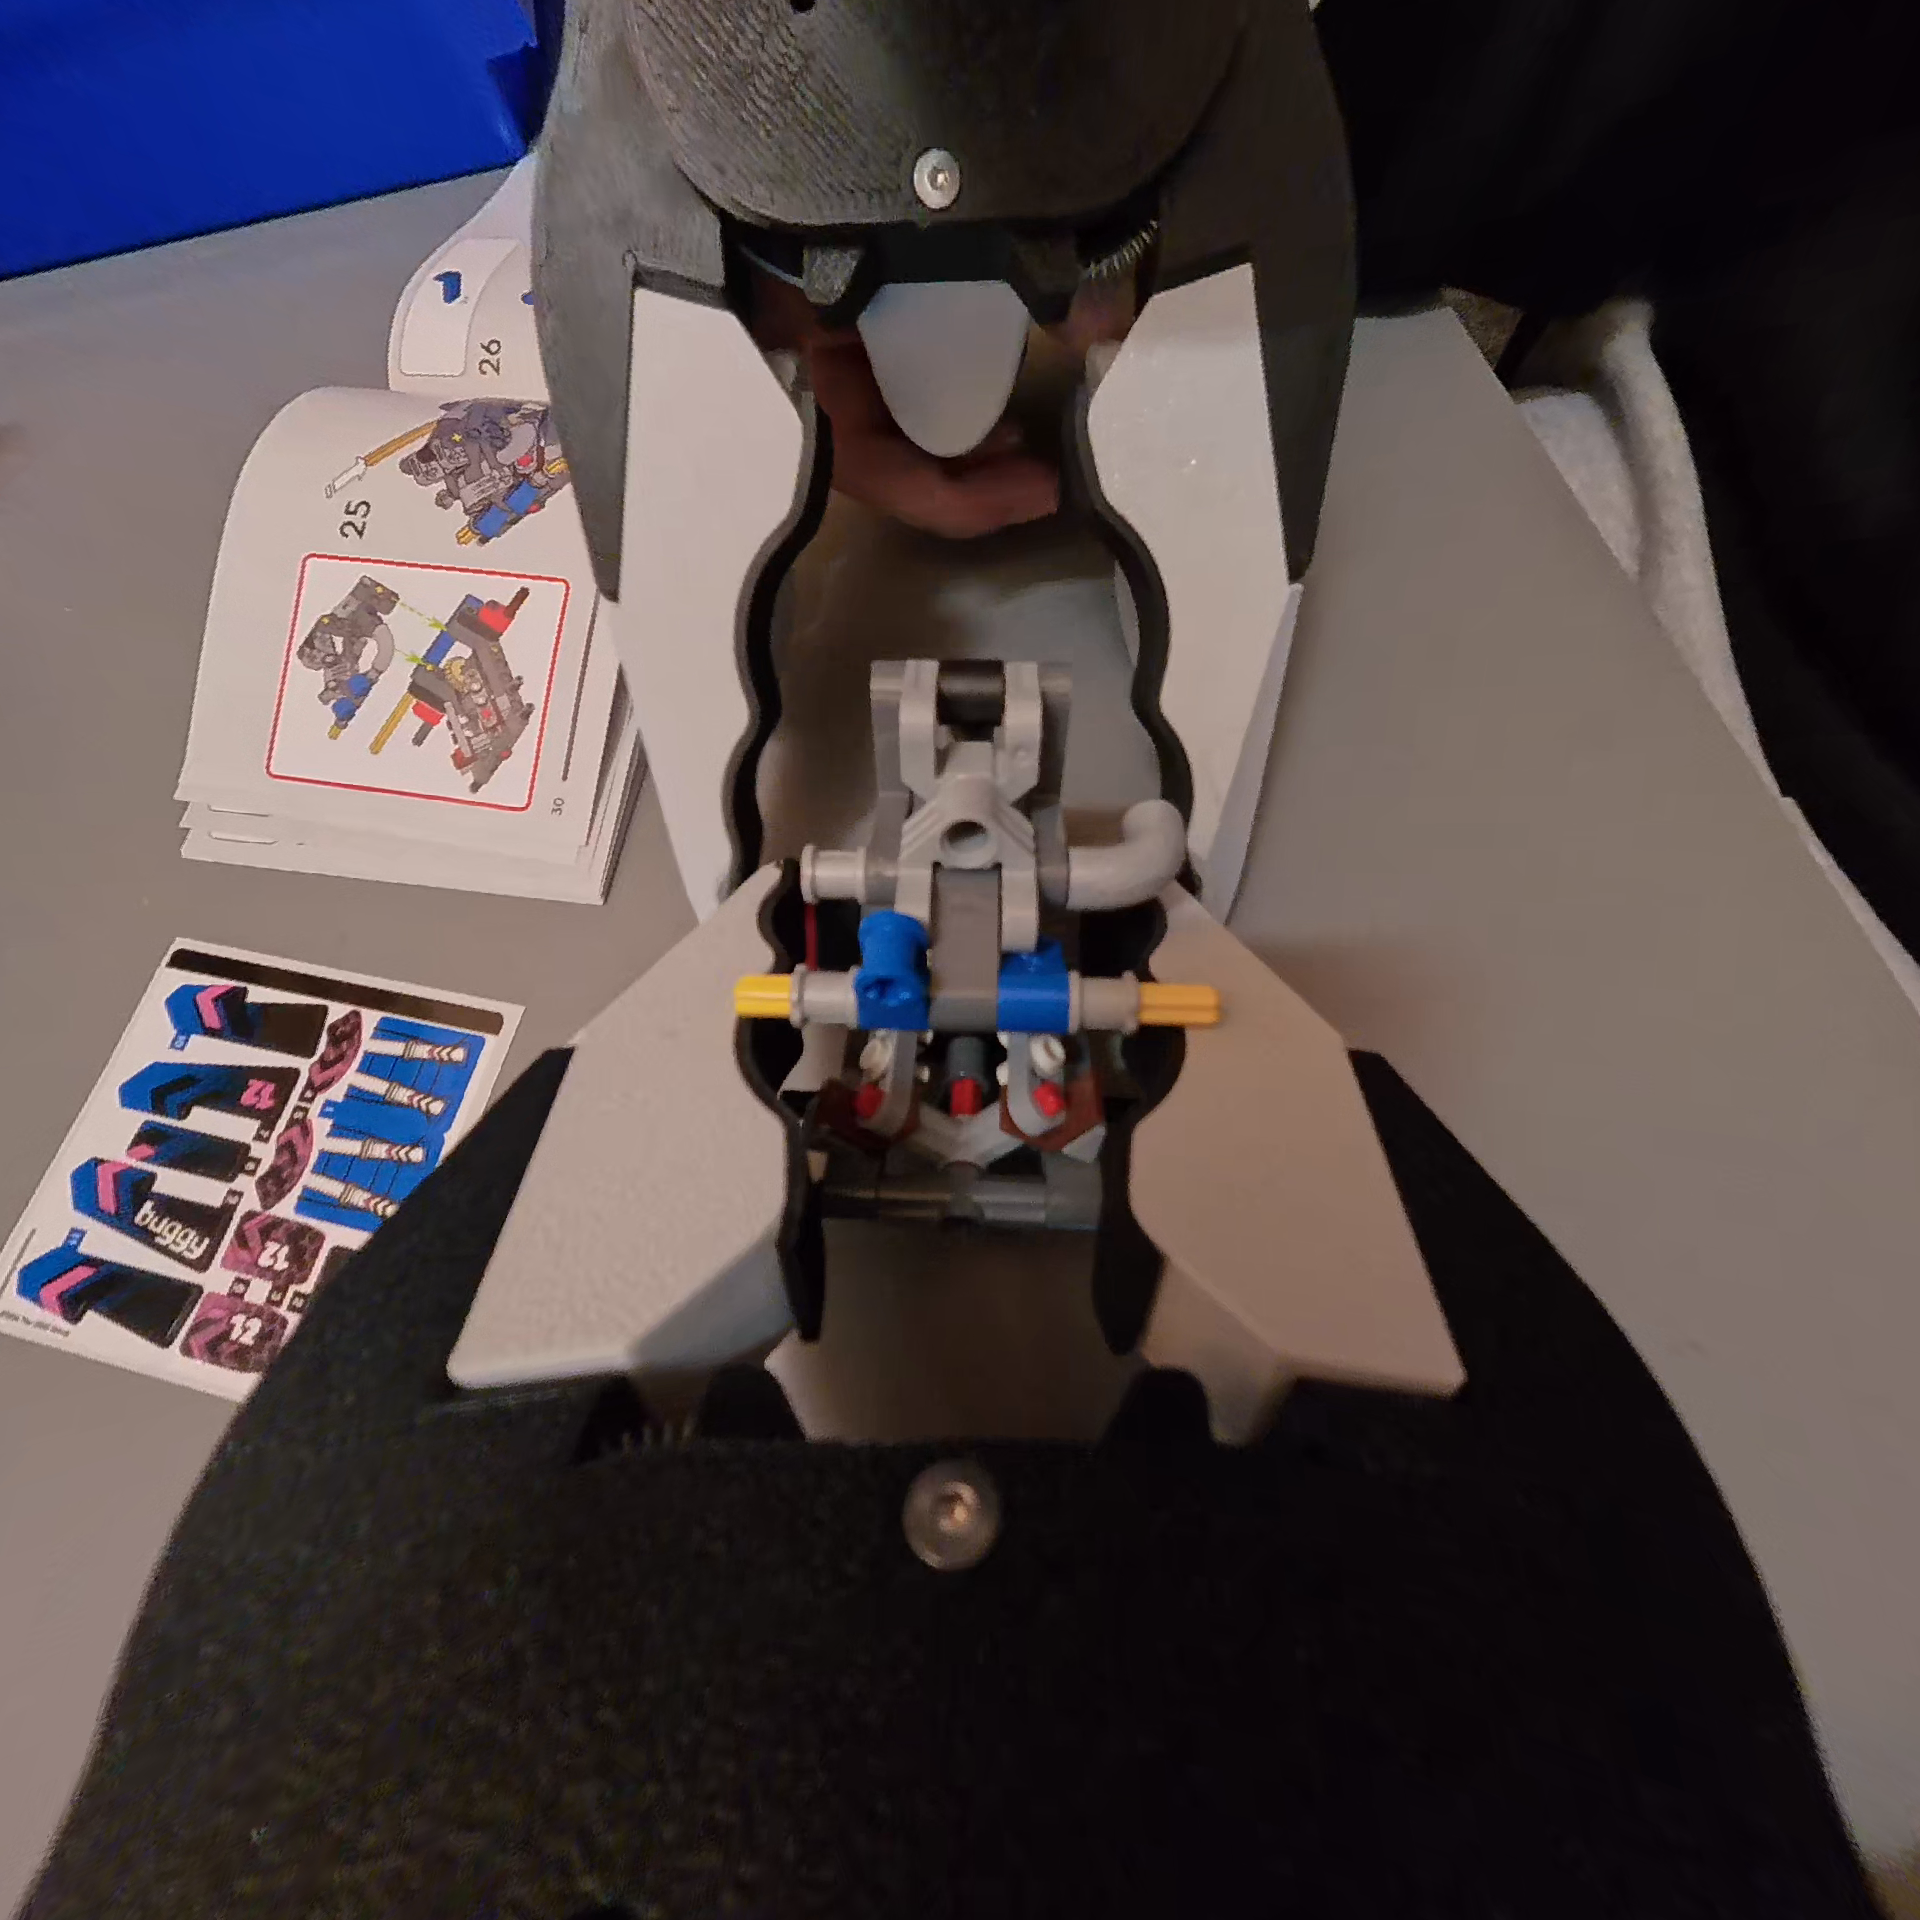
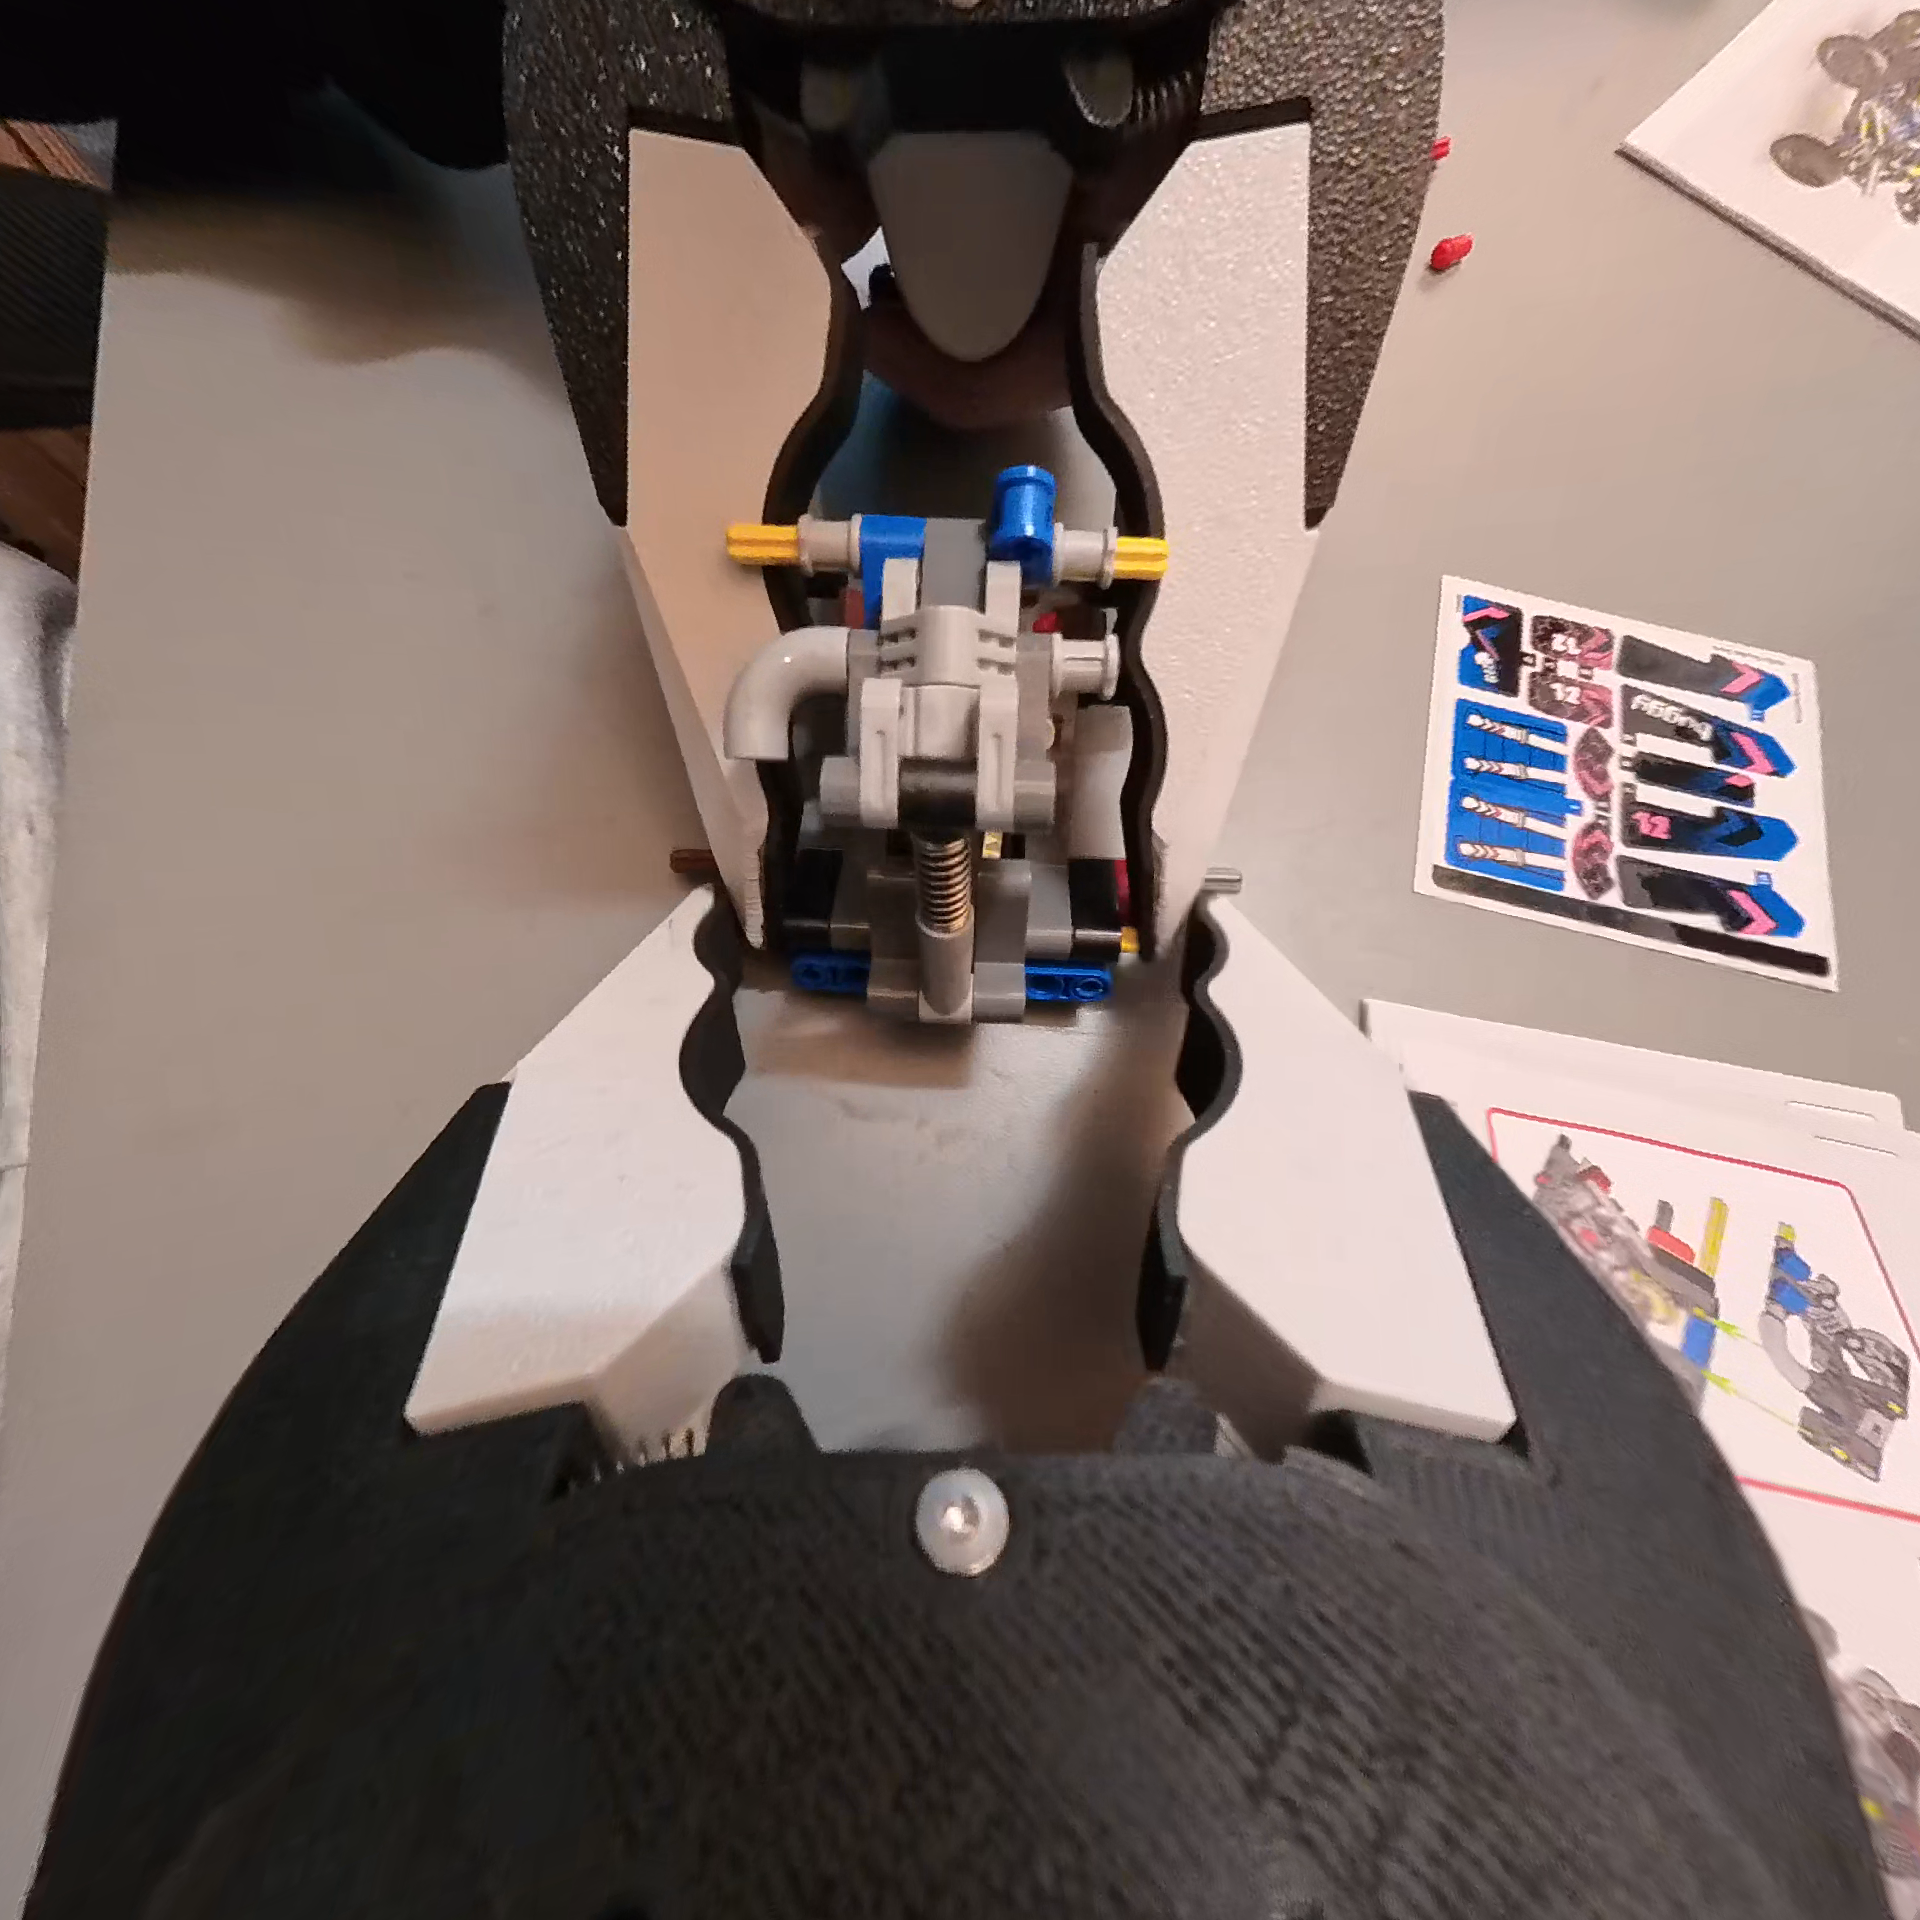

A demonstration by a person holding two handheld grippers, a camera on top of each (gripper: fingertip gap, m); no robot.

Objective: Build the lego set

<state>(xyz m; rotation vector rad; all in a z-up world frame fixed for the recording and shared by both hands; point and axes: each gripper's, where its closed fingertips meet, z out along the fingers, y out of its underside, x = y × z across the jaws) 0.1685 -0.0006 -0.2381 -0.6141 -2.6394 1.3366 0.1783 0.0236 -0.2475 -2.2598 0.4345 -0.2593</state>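
Observation:
A partly built lego assembly [image 1: 971, 935], grey with blue connectors, a yellow cross axle and a bent grey pipe, hangs above the grey table between two facing grippers. My left gripper [image 1: 977, 904] is shut on its lower part, fingers against both sides. In the right wrist view the assembly [image 2: 940, 717] shows a spring shock absorber and blue beams. The left gripper [image 2: 948, 940] clamps it from the far side there. My right gripper [image 2: 961, 904] is open, its fingertips spread wider than the assembly and just outside the left fingertips. It comes in from the top of the left wrist view [image 1: 971, 894].
An open instruction booklet [image 1: 416, 644] and a sticker sheet [image 1: 260, 1164] lie on the table to the left. A blue box [image 1: 208, 104] stands at the back left. In the right wrist view the sticker sheet [image 2: 1621, 779], booklet [image 2: 1714, 1299] and small red pieces [image 2: 1449, 249] lie to the right. The tips of both grippers are at nearly the same place.

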